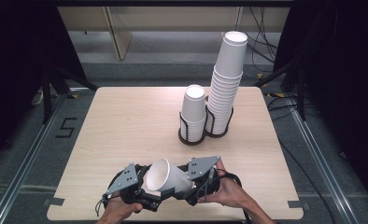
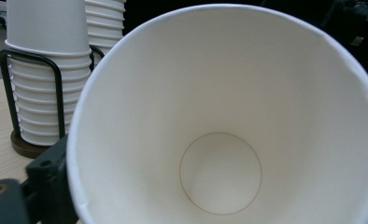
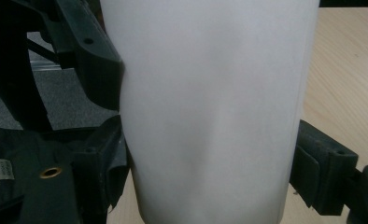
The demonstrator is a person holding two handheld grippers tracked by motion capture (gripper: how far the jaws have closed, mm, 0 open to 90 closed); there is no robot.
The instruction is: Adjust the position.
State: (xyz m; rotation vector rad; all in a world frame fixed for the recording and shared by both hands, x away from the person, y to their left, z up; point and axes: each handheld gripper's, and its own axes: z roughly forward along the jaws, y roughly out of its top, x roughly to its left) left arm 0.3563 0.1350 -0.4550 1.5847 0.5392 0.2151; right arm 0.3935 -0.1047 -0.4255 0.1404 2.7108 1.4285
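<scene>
A white paper cup [image 1: 169, 178] lies on its side in the air over the table's front edge, its mouth turned toward my left gripper [image 1: 147, 185]. In the left gripper view I look straight into the cup [image 2: 219, 116]; one black finger [image 2: 49, 175] rests against the outside of its rim and the other is hidden. My right gripper [image 1: 187, 184] is shut on the cup's wall [image 3: 210, 112], with its fingers [image 3: 323, 173] pressed on either side. The left gripper's finger [image 3: 91, 60] touches the same wall.
Two stacks of white cups stand in black wire holders at the table's [image 1: 126, 121] back right: a short stack [image 1: 194, 112] and, to its right, a tall stack [image 1: 225, 84] that leans. Dark curtains flank the table.
</scene>
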